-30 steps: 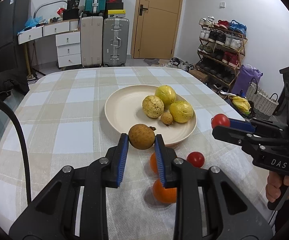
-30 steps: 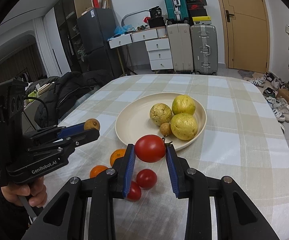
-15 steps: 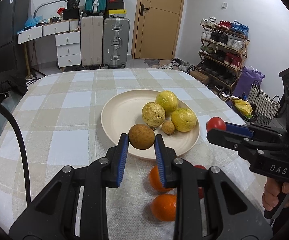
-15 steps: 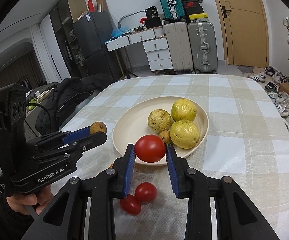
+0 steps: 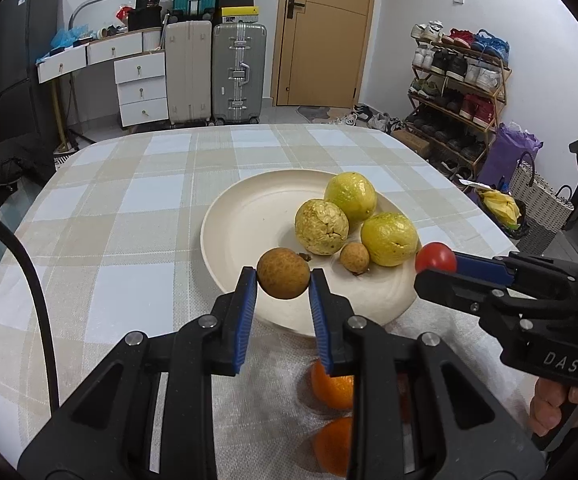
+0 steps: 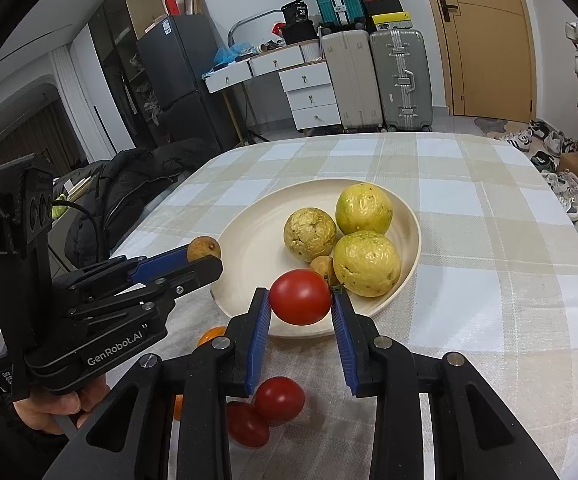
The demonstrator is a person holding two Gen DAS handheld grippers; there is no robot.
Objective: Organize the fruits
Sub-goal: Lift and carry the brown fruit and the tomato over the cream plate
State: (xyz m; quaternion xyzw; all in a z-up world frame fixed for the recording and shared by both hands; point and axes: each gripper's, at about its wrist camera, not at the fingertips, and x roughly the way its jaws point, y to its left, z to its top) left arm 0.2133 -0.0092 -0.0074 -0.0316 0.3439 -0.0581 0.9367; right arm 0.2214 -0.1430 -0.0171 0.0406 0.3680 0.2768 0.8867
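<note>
Two grippers, both loaded. Left gripper (image 5: 283, 282), lower centre of its own view, has its jaws clamped on a brown longan (image 5: 283, 273) at the near rim of the cream plate (image 5: 241, 220). Right gripper (image 6: 300, 308) pinches a red tomato (image 6: 300, 296) over the same near rim. On the plate: three yellow-green guavas (image 5: 389, 239) and a smaller longan (image 5: 354, 257). Two tomatoes (image 6: 279, 399) and two oranges (image 5: 331, 388) lie on the checked tablecloth (image 5: 101, 216) at frame bottom.
</note>
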